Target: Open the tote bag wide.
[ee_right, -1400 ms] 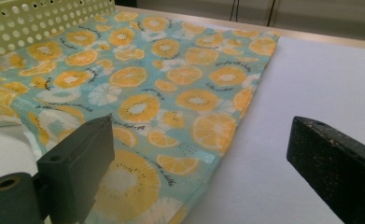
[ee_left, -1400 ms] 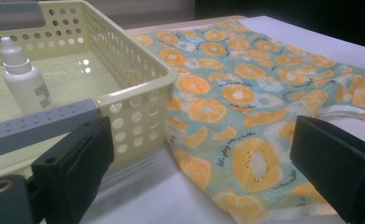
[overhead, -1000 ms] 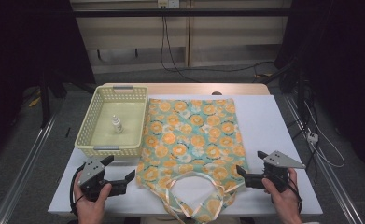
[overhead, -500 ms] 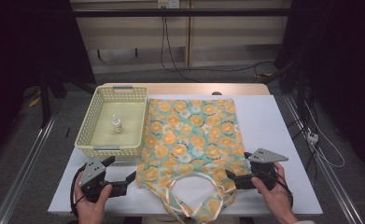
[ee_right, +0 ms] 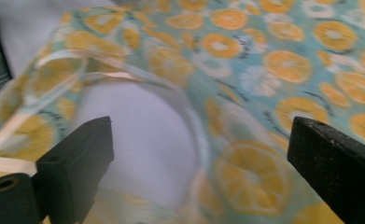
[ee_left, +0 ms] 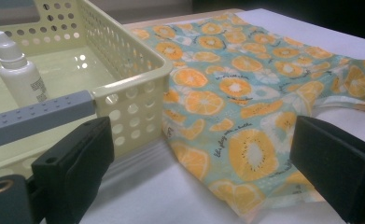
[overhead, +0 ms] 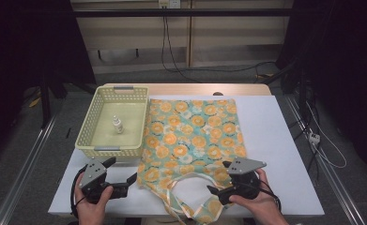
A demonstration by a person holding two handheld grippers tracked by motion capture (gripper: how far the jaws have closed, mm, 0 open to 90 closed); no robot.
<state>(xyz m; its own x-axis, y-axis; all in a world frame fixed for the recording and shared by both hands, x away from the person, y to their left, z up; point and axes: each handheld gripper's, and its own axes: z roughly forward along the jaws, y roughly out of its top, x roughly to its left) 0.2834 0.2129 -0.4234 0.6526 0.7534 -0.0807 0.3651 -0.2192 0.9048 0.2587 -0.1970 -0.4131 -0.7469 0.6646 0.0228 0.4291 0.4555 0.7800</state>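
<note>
The right hand-held gripper [overhead: 217,191] sits low over the near part of the orange-slice patterned cloth bag [overhead: 193,140], its jaws spread wide and holding nothing; in the right gripper view the bag's pale handle strap [ee_right: 124,74] curves across the white desk [overhead: 284,140] between and just ahead of the two black jaws, and the printed fabric lies under and beyond the farther jaw. The view is blurred, so whether a jaw touches the cloth cannot be told. The left hand-held gripper [overhead: 125,177] rests at the near left part of the desk, jaws likewise wide apart and empty, pointing toward the bag's near left corner, which lies just ahead of it and between its jaws in the left gripper view [ee_left: 245,154]. Beyond that gripper's left jaw stands a pale yellow perforated basket [overhead: 89,140] with a grey handle, touching or just beside the bag's left edge. Inside the basket a small white dropper bottle [overhead: 118,124] stands upright, well apart from both grippers. The bag lies flat, spread out ahead of both grippers, its handles toward the person.
</note>
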